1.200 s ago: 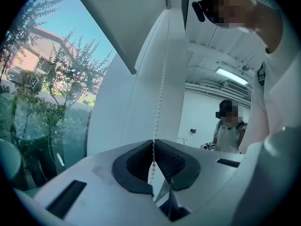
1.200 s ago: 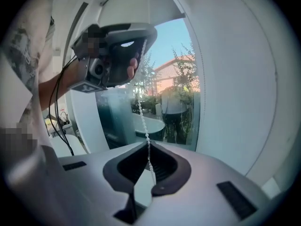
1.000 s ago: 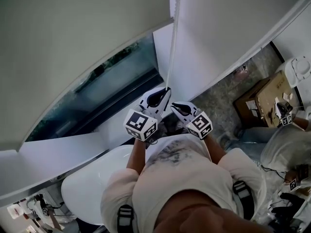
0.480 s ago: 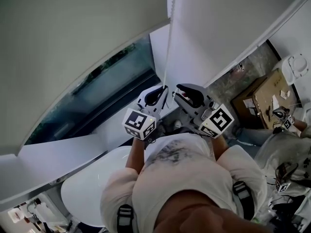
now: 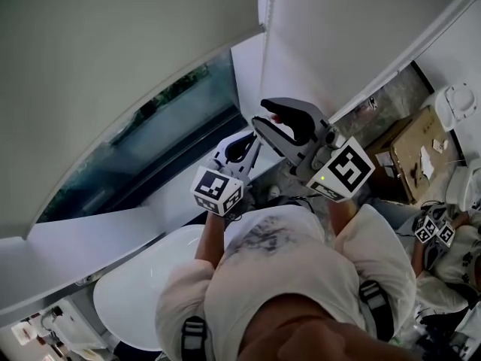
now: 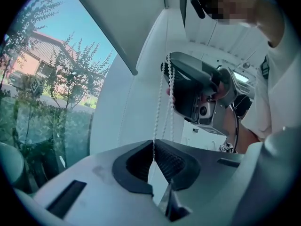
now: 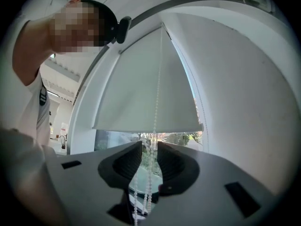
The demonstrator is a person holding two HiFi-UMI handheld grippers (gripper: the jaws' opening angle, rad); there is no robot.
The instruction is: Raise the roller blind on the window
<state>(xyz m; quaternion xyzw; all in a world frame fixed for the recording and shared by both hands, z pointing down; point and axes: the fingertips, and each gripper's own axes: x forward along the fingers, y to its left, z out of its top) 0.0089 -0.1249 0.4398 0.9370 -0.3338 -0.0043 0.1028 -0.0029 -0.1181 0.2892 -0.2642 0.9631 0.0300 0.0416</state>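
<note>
White wall (image 5: 338,43) frames the window (image 5: 180,107); the roller blind (image 5: 113,59) covers its upper part. Below the blind's right edge, the left gripper (image 5: 250,143) pinches the bead chain (image 6: 157,112). Nearer the blind, the right gripper (image 5: 264,113) straddles the chain, jaws apart.

Head view looks steeply down; both gripper views look up, sharing the bead chain (image 7: 155,102).

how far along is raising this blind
Partly done: the roller blind's bottom edge sits above a strip of bare glass. In hand: the left gripper is shut on the bead chain, while the right gripper is open higher up, chain strands between its fingers. Left: close the right, pull down, repeat; the blind covers most of the window in the head view.
</note>
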